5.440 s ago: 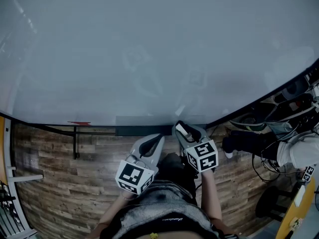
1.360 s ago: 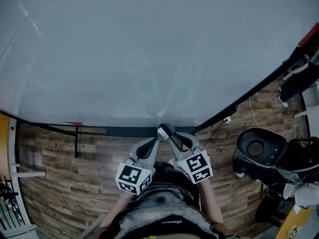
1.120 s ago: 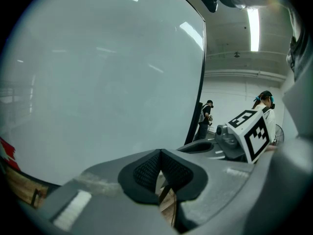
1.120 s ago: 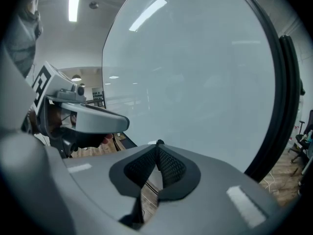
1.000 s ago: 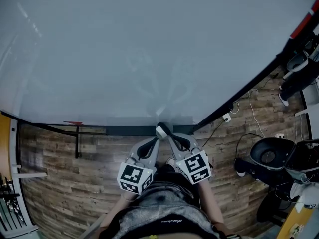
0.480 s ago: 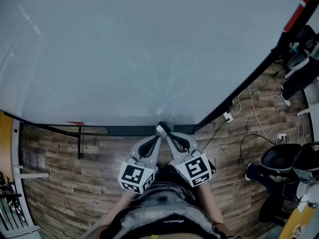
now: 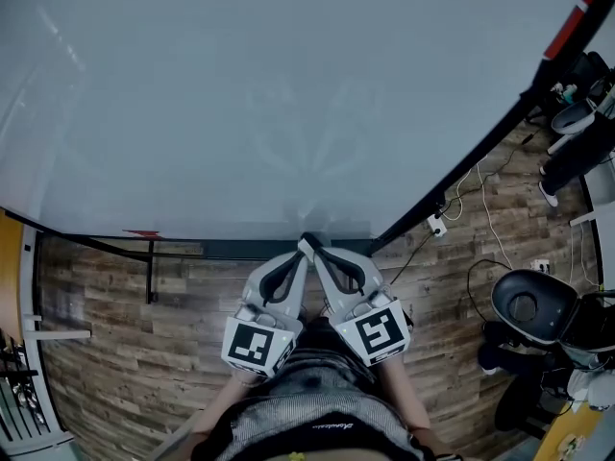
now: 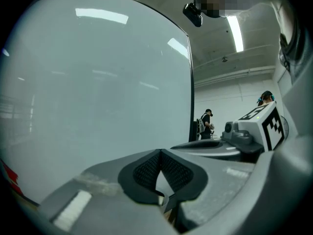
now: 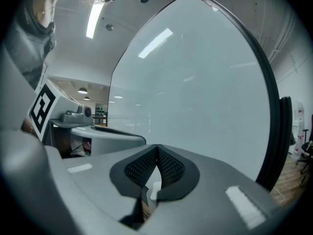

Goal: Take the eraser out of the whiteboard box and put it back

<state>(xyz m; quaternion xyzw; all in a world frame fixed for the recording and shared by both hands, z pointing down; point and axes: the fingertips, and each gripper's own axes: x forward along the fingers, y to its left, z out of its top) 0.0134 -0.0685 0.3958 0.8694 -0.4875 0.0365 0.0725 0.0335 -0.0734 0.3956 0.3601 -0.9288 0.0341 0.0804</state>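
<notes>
Head view: both grippers reach forward side by side, and their tips meet just above the dark whiteboard box (image 7: 252, 251) under the whiteboard (image 7: 288, 94). The left gripper (image 7: 304, 250) and the right gripper (image 7: 314, 247) lie close to level, marker cubes toward us, over the wooden floor (image 7: 106, 334). We cannot make out the eraser. We judge that it lies in the box, hidden behind the tips.

Left gripper view: the 2 pads touch at their tips with nothing between them, and the whiteboard fills the background.

Right gripper view: its jaws are likewise closed on nothing and face the board.

With both grippers empty, we judge this a pause between steps. Either the eraser is already back or it has not yet been lifted. A fresh pick would call for 1 gripper to spread its jaws and dip into the box.
</notes>
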